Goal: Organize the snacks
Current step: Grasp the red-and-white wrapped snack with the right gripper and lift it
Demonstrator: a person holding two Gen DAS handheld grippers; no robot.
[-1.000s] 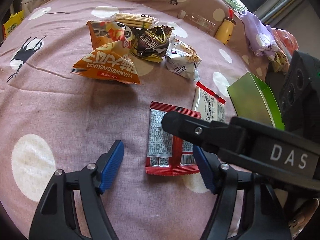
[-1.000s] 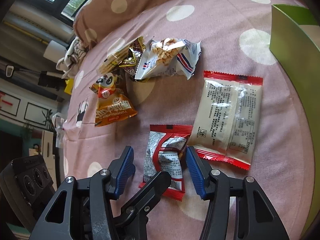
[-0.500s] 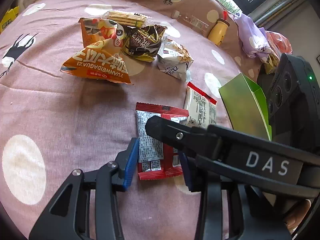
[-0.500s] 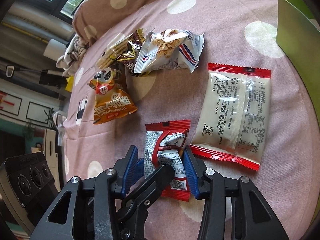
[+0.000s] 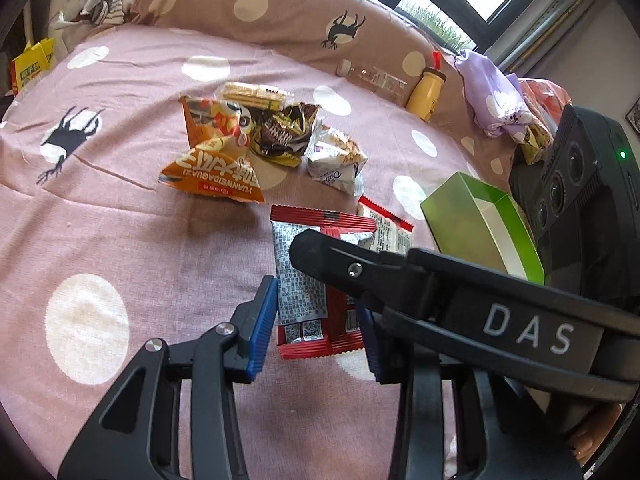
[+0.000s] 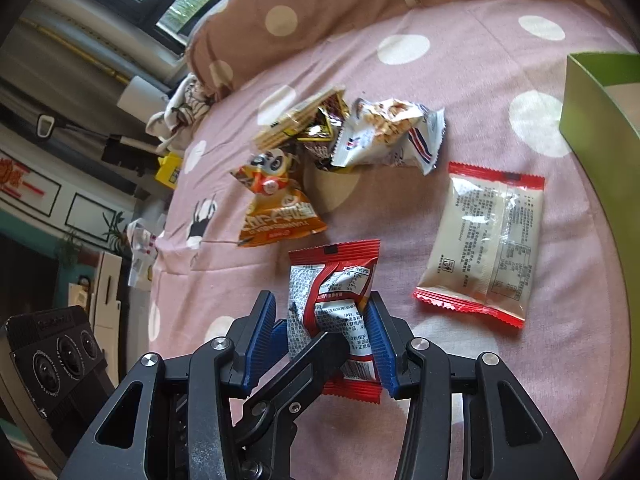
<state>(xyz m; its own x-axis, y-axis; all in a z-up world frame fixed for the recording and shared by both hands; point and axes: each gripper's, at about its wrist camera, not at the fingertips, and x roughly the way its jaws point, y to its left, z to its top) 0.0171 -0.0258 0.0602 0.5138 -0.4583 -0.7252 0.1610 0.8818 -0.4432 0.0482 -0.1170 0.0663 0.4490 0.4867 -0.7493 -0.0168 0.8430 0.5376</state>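
Showing red crimped ends and a grey printed panel, the red snack packet (image 5: 304,280) sits pinched between the left gripper (image 5: 316,320), long axis running away from the camera.

The right gripper (image 6: 320,344) pinches its crumpled middle above the pink bedspread (image 6: 460,80).

Pink polka-dot bedspread (image 5: 120,240) under a snack pile (image 5: 260,140), 1 beige packet (image 6: 488,240), green box (image 5: 480,220).

The right gripper (image 6: 328,340) is pinching a red packet (image 6: 334,300) between its blue pads. A beige packet (image 6: 486,240) is lying beside it on the pink sheet (image 6: 460,64), apart from the snack pile (image 6: 320,148)
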